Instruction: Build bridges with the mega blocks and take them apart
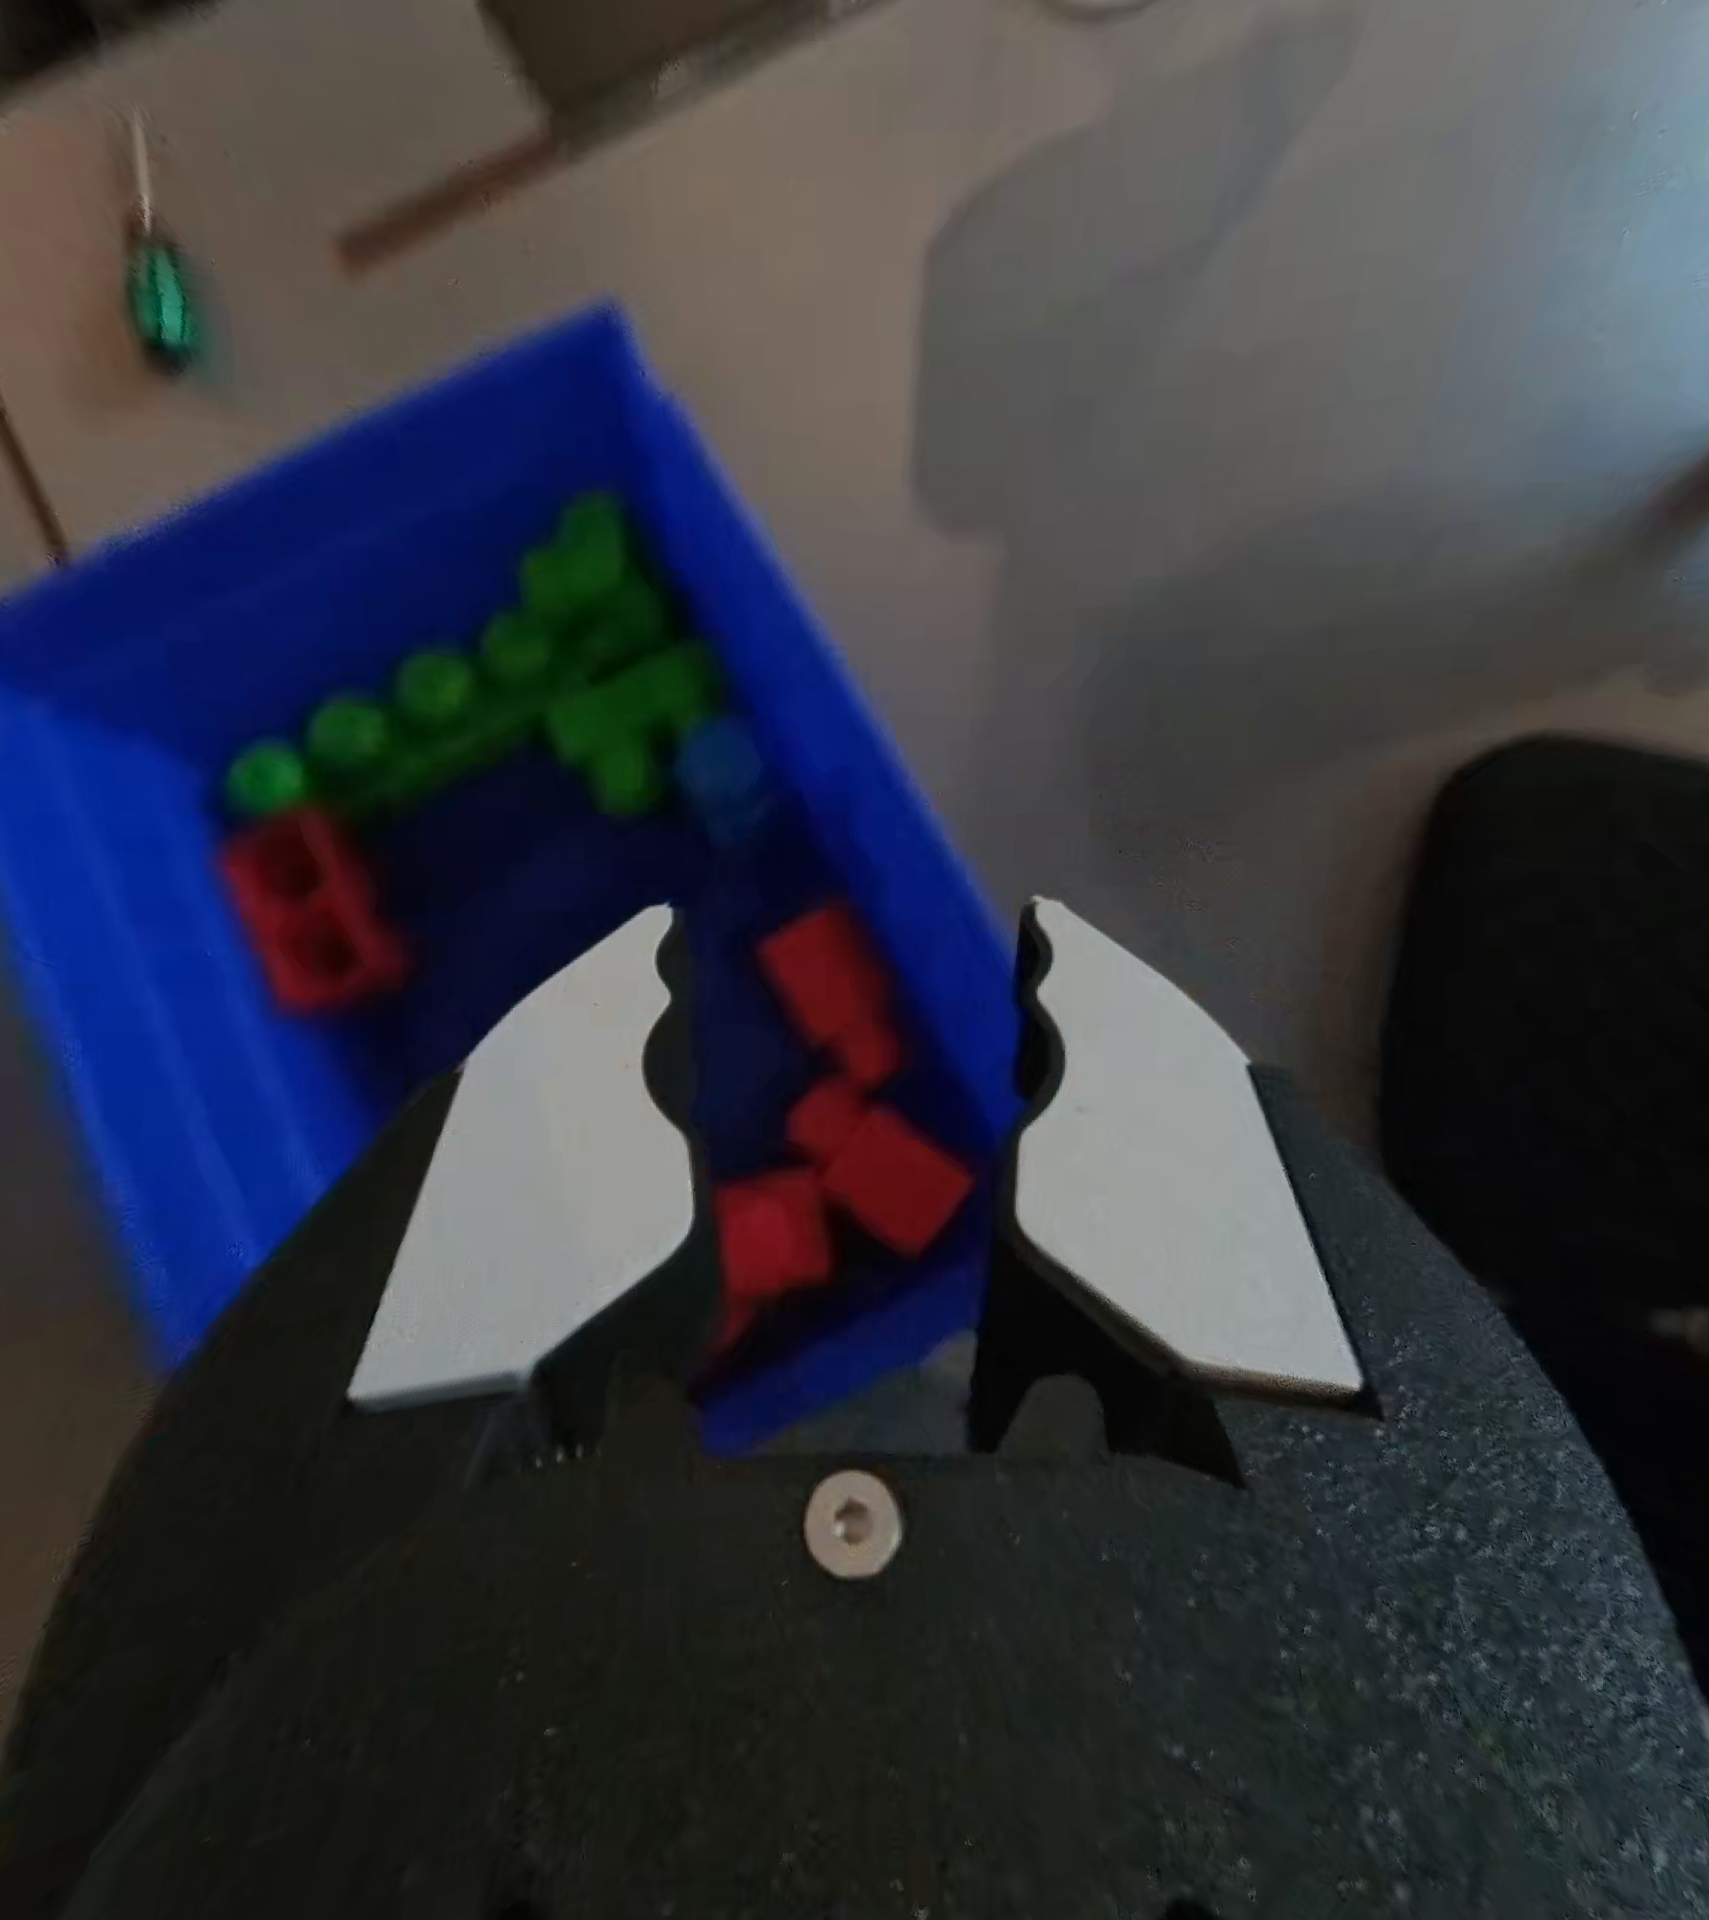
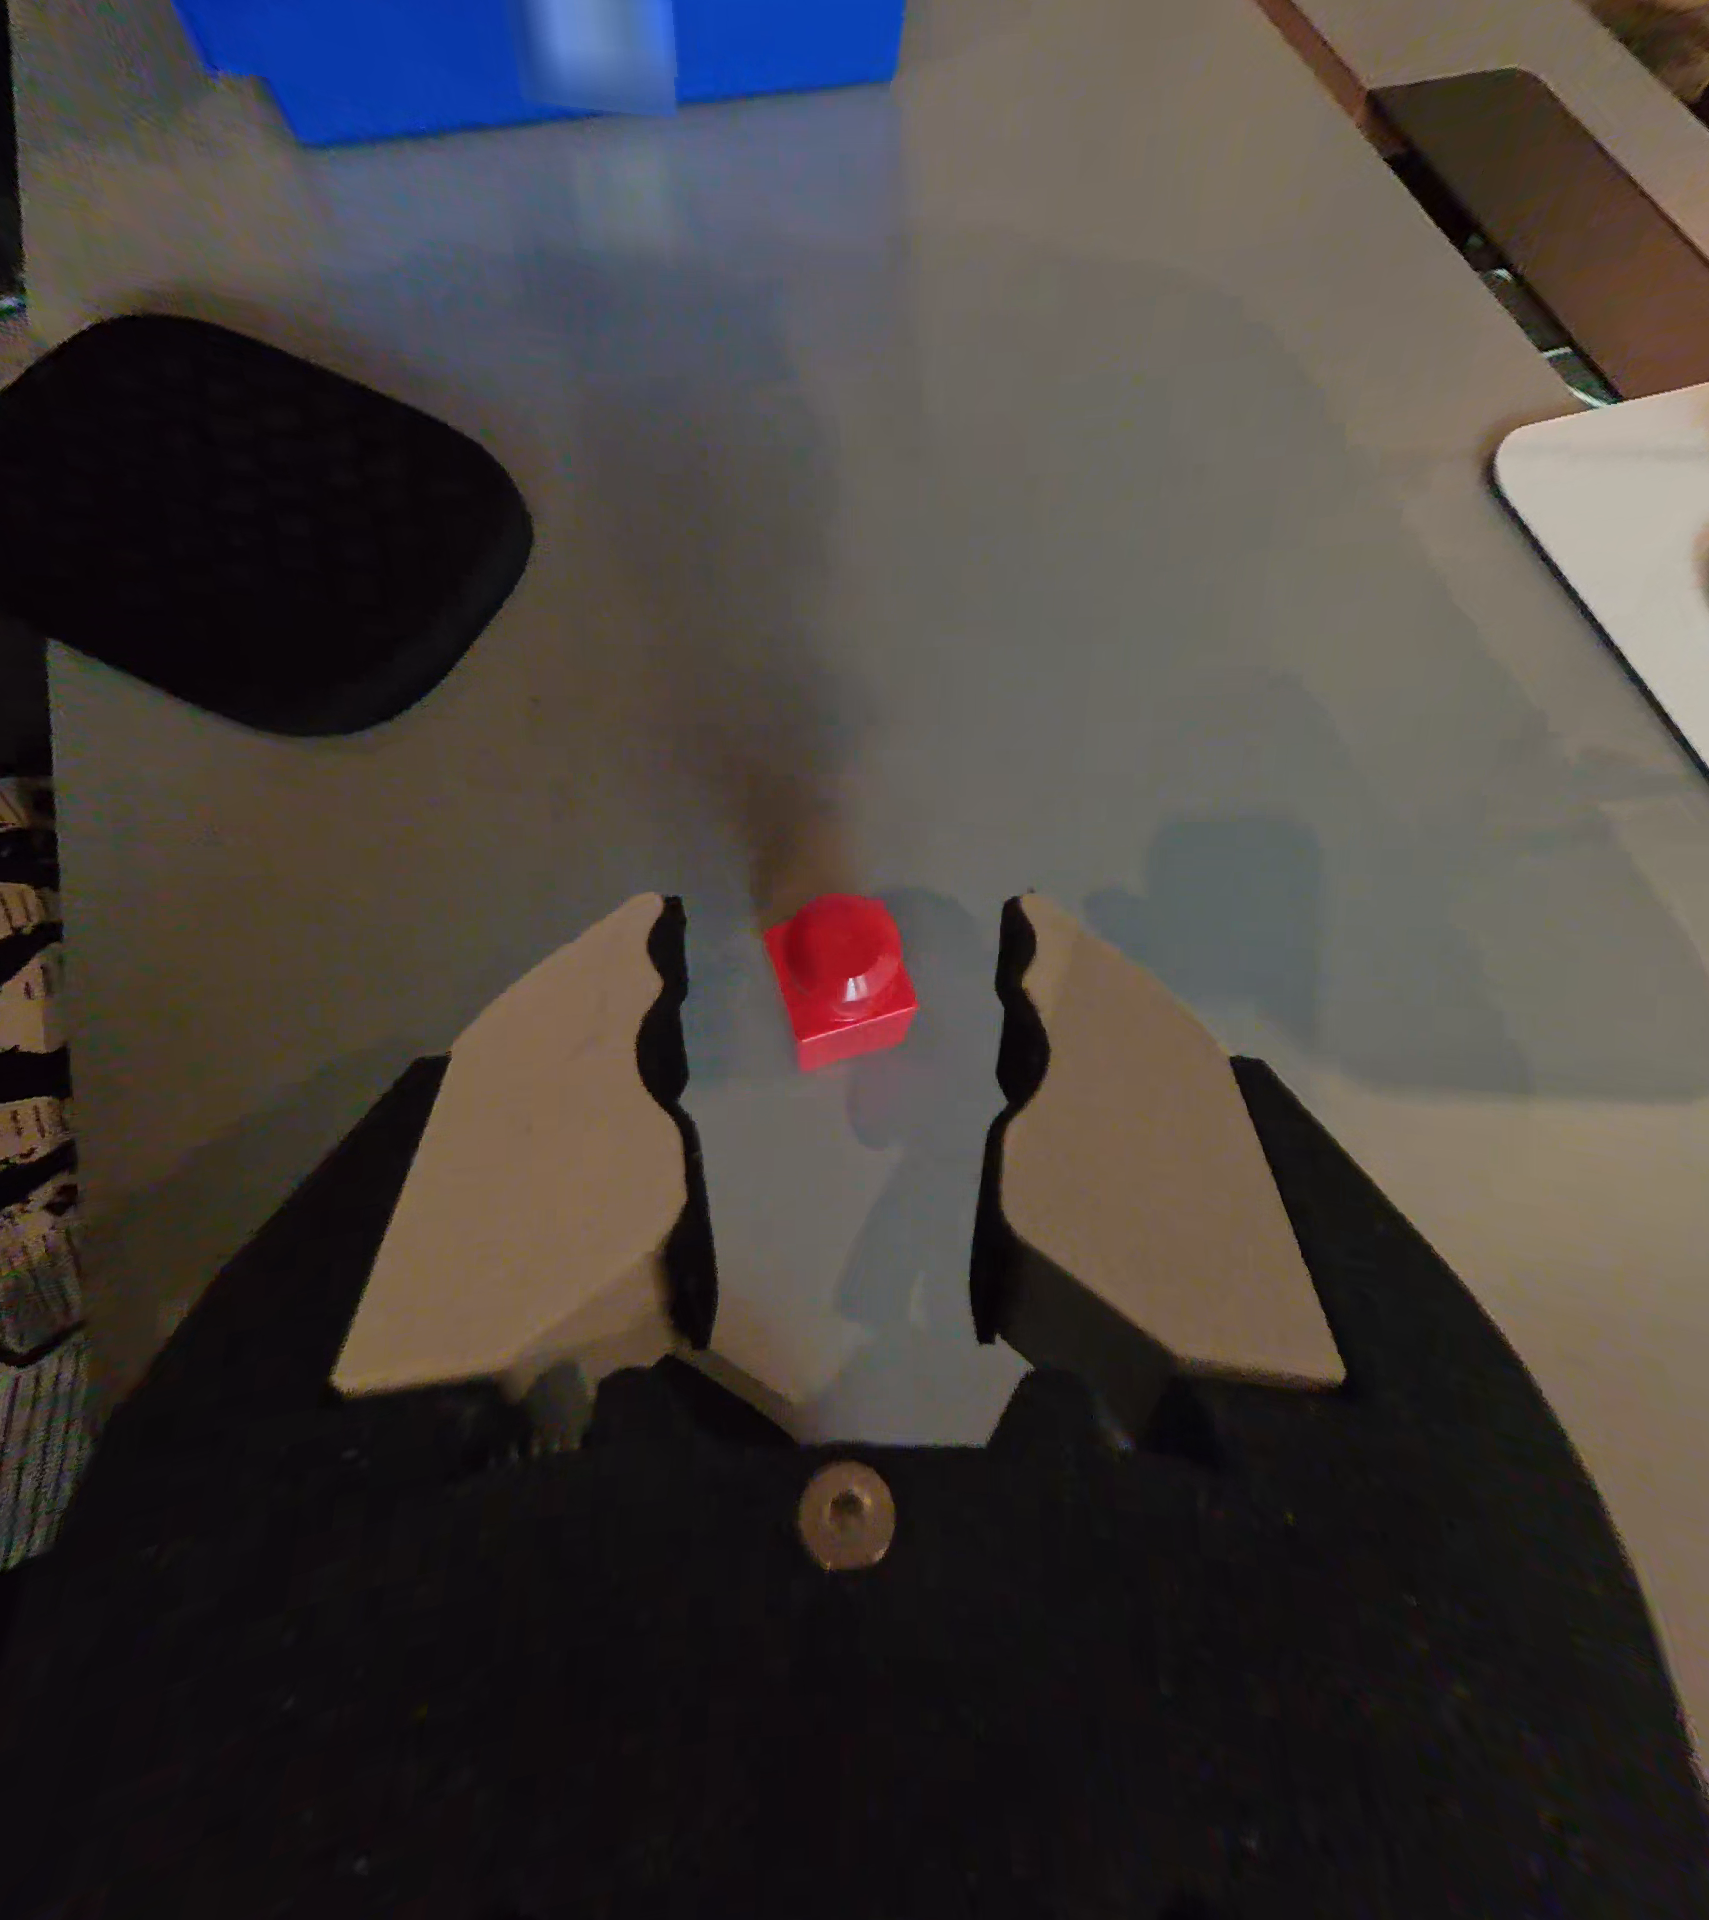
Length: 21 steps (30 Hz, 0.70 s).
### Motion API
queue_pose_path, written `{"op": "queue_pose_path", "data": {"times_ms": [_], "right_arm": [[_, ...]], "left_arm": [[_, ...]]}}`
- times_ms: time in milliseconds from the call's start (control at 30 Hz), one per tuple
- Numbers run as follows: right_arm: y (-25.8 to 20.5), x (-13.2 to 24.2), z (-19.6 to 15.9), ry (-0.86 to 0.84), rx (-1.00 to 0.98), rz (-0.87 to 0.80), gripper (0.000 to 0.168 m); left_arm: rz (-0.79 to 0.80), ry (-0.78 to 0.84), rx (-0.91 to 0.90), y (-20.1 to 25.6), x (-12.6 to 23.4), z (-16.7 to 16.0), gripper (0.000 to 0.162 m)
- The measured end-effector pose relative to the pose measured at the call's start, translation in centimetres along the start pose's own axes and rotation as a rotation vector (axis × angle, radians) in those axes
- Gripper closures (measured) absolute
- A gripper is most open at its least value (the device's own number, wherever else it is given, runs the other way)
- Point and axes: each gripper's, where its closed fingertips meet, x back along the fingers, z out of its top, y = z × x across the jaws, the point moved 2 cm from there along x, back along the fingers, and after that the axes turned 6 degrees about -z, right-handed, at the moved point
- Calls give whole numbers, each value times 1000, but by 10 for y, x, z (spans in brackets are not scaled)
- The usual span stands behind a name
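Right hand-held gripper (image 2: 839,914) hangs wide open and empty, the single-stud red block (image 2: 842,982) upright on the bench (image 2: 1193,582) dead ahead between its tips, while the left hand-held gripper (image 1: 848,920), likewise open and empty, hovers over the blue bin (image 1: 154,935).

Both views are dim, with a greyish cast. The left wrist view is smeared by motion blur: the blue bin (image 1: 154,935) and its blocks have soft edges, while the near gripper body stays sharp. The right wrist view is crisper (the red block (image 2: 842,982) shows a small glint), with broad soft shadows across the table (image 2: 1193,520), and straight edges bowing near the frame borders
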Motion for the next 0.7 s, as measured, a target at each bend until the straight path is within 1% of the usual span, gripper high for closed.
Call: {"op": "queue_pose_path", "data": {"times_ms": [67,133,200,267,333,433,600,667,700], "right_arm": [[1,1,1,9,4,-4,111],[1,2,2,17,6,-6,111],[1,2,2,19,5,-4,111],[2,2,0,14,5,-4,111],[3,3,0,15,1,-7,111],[3,4,1,23,-1,-10,112],[4,6,1,28,-5,-13,112],[3,6,1,28,-3,-12,112],[3,6,1,27,-3,-12,112]], "left_arm": [[28,-134,36,-18,6,-26,105],[3,-269,45,-24,7,-53,105],[-30,-397,20,-26,6,-79,106],[-66,-478,-20,-26,3,-97,107],[-83,-512,-26,-26,1,-106,107],[-91,-508,-23,-27,-5,-108,110],[-57,-551,-14,-33,-13,-114,110],[-40,-568,-23,-35,-16,-118,115],[-30,-565,-33,-36,-18,-118,122]]}}
